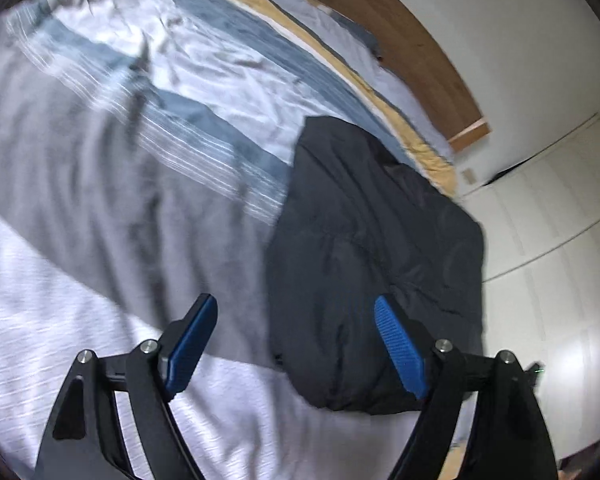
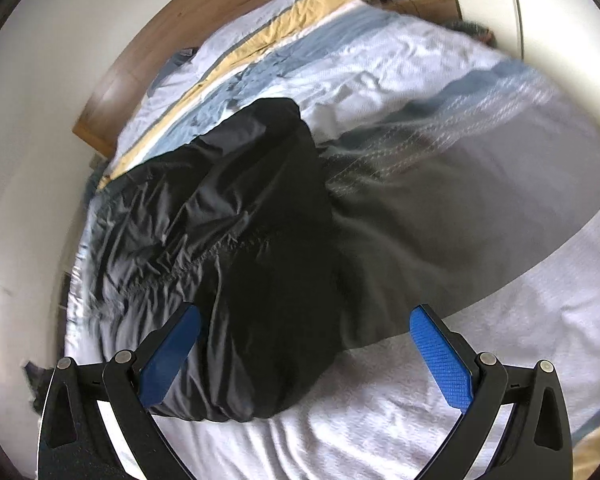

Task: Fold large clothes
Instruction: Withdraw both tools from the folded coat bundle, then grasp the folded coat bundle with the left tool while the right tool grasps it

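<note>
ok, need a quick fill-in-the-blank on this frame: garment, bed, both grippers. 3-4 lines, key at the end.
1. The garment lying on the bed is ____ in colour.
2. The left gripper has its jaws ____, with nothing pinched between them.
3. The pads of the right gripper are ____ in colour.
4. The headboard at the far end of the bed is made of ____.

Missing words: black; open; blue; wood
</note>
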The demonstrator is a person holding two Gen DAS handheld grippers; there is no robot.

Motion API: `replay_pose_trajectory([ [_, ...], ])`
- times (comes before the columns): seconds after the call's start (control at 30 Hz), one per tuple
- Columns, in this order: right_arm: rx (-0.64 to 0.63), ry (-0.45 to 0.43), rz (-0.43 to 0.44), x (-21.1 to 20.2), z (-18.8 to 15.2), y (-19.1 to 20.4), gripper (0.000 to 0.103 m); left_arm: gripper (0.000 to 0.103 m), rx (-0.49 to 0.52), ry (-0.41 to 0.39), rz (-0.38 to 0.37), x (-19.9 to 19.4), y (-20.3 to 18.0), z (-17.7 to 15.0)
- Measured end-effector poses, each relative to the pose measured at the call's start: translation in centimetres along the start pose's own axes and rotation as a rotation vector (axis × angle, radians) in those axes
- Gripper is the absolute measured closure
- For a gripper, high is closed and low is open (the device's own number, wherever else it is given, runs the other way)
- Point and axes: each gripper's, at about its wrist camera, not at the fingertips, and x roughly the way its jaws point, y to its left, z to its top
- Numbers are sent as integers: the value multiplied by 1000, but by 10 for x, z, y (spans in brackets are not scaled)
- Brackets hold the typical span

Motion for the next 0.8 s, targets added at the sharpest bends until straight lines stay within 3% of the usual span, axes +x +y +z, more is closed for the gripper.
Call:
replay_pose_trajectory([
  [0.2,61,64,51,28,4,-8,0,23,-10,68,-102,34,-2,10],
  [0.3,88,84,67,44,5,-12,0,23,5,100,-108,51,-7,17],
  [0.57,144,102,152,87,11,-22,0,23,-62,174,-197,97,5,23],
  [0.8,184,132,262,116,4,-37,0,21,-146,244,-331,138,21,14],
])
